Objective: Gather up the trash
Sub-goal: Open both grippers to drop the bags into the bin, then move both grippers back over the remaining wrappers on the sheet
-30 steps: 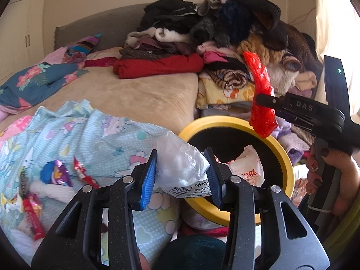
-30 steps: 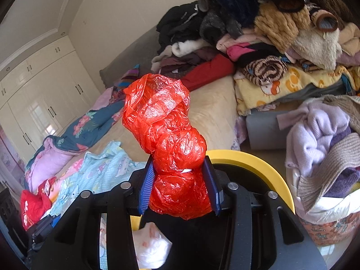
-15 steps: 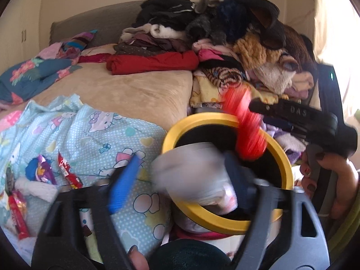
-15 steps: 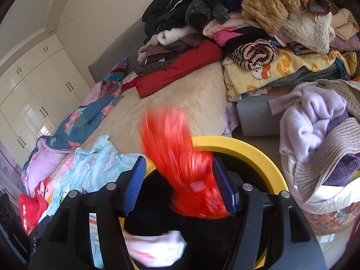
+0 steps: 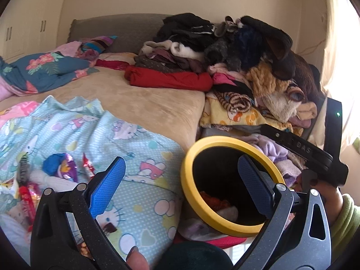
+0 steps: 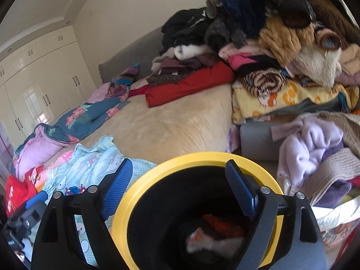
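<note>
A black trash bin with a yellow rim [image 5: 189,157] [image 6: 193,159] stands beside the bed. A red plastic bag [image 5: 212,201] [image 6: 221,223] and a white bag [image 5: 228,211] [image 6: 209,243] lie inside it. My left gripper [image 5: 181,181] is open and empty, at the bin's left rim. My right gripper [image 6: 177,189] is open and empty, right above the bin's mouth; it also shows in the left wrist view [image 5: 299,148]. Several snack wrappers [image 5: 60,166] lie on the light blue Hello Kitty sheet [image 5: 135,148] at the left.
The bed has a tan cover [image 5: 139,101] [image 6: 168,126]. A tall heap of clothes [image 5: 236,58] [image 6: 270,45] rises behind the bin. A bag of knitwear [image 6: 319,148] sits to the bin's right. White wardrobes [image 6: 33,78] line the far left wall.
Both grippers opened. The white bag dropped from my left gripper and the red bag from my right gripper, and both now lie in the bin.
</note>
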A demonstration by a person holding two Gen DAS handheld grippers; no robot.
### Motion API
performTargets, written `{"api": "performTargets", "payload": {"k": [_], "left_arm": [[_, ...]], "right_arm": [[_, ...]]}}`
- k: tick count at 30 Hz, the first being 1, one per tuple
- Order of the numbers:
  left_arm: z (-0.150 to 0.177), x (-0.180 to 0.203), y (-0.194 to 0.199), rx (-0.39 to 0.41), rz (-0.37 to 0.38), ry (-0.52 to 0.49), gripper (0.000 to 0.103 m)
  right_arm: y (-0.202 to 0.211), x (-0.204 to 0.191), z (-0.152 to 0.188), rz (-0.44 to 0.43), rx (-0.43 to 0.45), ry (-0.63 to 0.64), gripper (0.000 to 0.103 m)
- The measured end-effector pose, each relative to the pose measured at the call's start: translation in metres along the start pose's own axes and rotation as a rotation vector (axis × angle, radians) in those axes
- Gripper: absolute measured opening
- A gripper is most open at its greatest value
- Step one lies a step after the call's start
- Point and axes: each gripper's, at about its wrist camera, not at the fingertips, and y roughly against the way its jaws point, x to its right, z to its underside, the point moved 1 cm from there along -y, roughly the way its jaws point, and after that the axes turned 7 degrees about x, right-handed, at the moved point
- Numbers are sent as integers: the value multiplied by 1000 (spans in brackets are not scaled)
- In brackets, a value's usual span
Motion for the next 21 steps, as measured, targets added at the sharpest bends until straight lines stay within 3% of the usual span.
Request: {"api": "performTargets", "payload": {"k": [21], "left_arm": [[-11, -58, 37, 83, -132, 75, 92]], "right_arm": [[13, -89, 9, -145, -11, 110, 89]]}}
